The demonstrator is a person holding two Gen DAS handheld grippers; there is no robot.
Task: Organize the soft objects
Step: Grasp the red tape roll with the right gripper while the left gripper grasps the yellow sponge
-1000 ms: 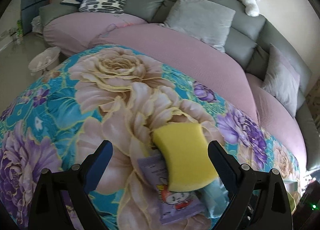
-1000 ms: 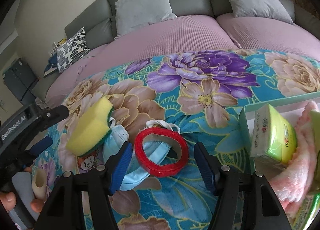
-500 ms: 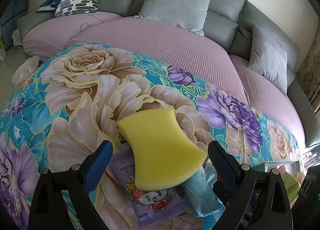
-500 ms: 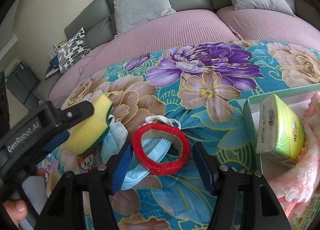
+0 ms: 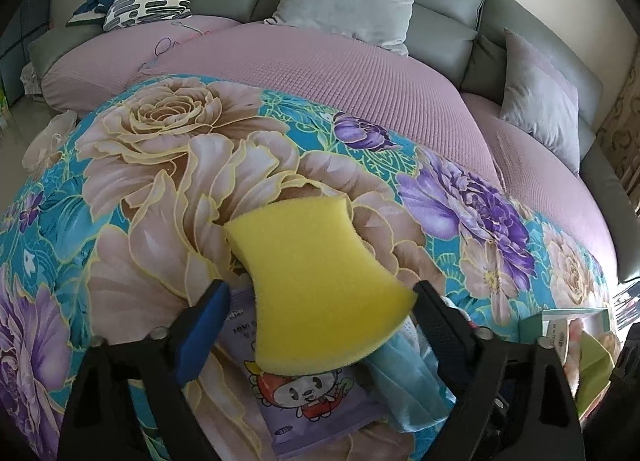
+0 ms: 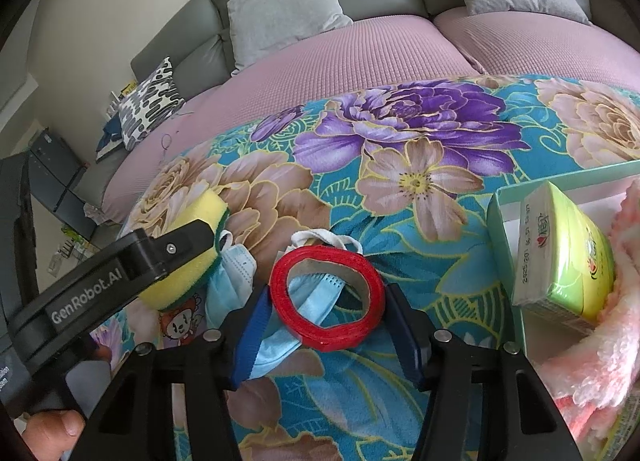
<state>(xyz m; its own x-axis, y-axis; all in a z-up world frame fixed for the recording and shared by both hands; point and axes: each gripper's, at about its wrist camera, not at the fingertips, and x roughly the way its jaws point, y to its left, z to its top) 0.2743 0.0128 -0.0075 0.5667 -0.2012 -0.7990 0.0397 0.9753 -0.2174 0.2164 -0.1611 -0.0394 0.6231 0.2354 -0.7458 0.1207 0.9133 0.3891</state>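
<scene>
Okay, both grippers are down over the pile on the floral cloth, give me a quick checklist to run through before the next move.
1. Left gripper straddles the yellow sponge: ok.
2. Left grip closed on the sponge: not ok, fingers open.
3. Right gripper brackets the red tape roll: ok.
4. Right grip closed on the roll: not ok, gaps at both pads.
5. Roll free of the blue face mask: not ok, mask lies under and through it.
6. Room in the teal box: cannot tell.
</scene>
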